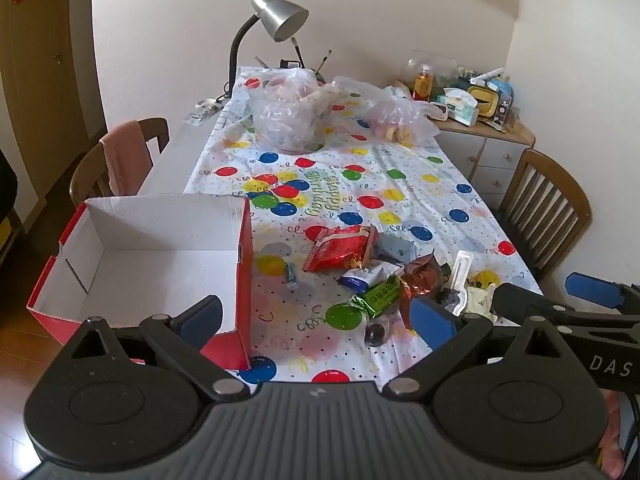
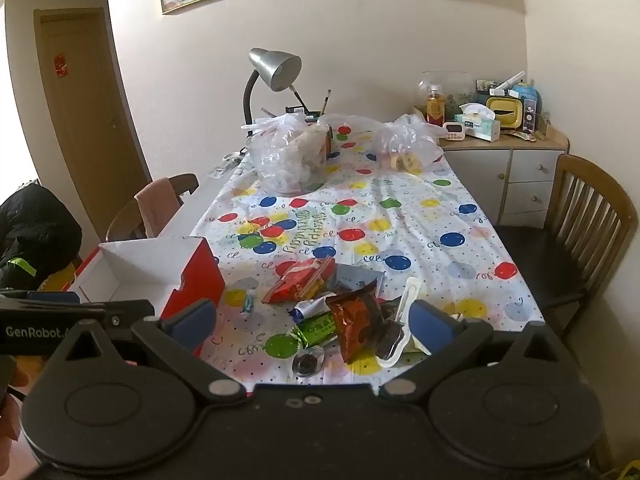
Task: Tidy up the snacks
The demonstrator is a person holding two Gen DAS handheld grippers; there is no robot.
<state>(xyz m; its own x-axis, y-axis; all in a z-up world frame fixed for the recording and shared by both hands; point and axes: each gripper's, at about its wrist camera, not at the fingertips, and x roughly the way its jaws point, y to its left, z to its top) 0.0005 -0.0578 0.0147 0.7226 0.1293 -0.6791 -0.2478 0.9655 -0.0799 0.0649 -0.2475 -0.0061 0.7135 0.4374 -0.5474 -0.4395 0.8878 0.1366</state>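
Note:
A pile of snacks lies on the balloon-print tablecloth point(image 1: 400, 200) near the front edge: a red packet point(image 1: 340, 248) point(image 2: 300, 280), a green packet point(image 1: 380, 294) point(image 2: 316, 328), a brown-red packet point(image 1: 420, 284) point(image 2: 356, 320) and a dark round jelly cup point(image 1: 376, 334) point(image 2: 306, 364). A small blue candy point(image 1: 291, 276) lies apart. An empty red box point(image 1: 160, 256) point(image 2: 148, 272) with a white inside stands to the left. My left gripper point(image 1: 316, 320) hovers open before the box and pile. My right gripper point(image 2: 314, 320) hovers open in front of the pile. Neither holds anything.
Two clear plastic bags point(image 1: 288, 120) point(image 1: 400, 118) with food sit at the far end beside a silver desk lamp point(image 1: 276, 20). Wooden chairs point(image 1: 548, 208) point(image 1: 120, 160) flank the table. A cluttered cabinet point(image 2: 500, 152) stands at the back right.

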